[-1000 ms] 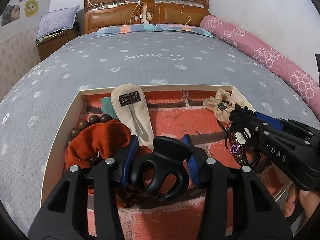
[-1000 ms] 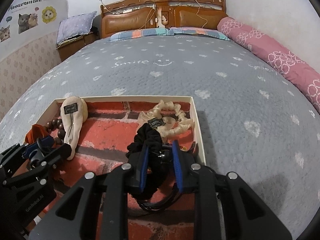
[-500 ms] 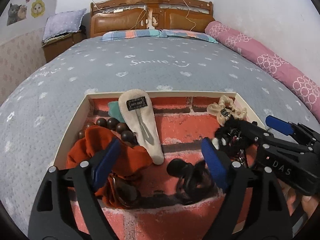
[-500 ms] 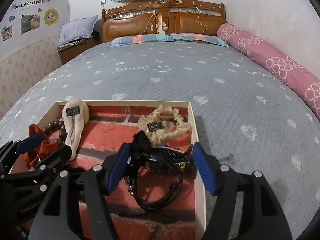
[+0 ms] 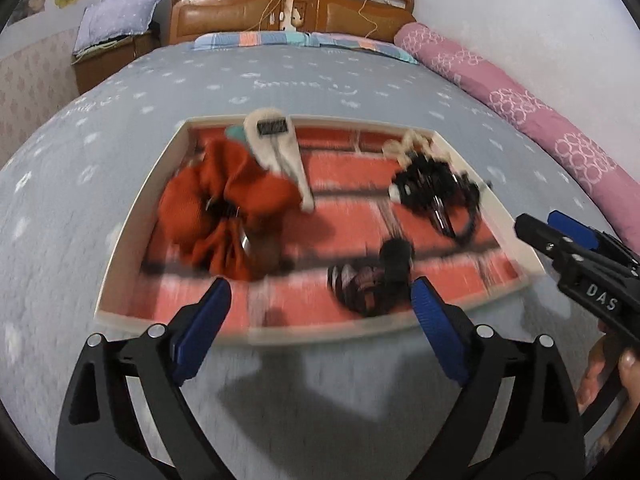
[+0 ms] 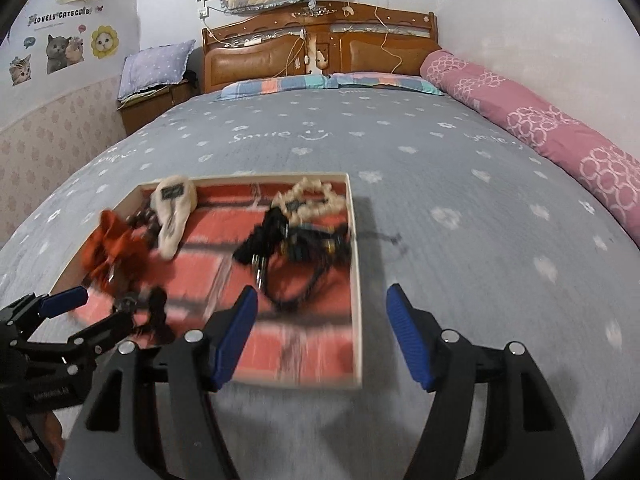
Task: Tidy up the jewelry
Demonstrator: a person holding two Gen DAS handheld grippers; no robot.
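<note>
Both your grippers – left (image 5: 320,300), right (image 6: 320,312) – have just spread, empty; the black clip (image 5: 372,280) and cord tangle (image 6: 296,256) lie in the tray (image 5: 124,240).

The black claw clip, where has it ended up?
In the left wrist view the black claw clip lies inside the tray, near its front edge on the right, just beyond the open left gripper and below the black cord tangle.

"DAS" on the right tool (image 5: 560,236), "Smile" on the bedspread (image 6: 262,135), "LOVELY CATS CLUB" wall sticker (image 6: 60,16)
</note>
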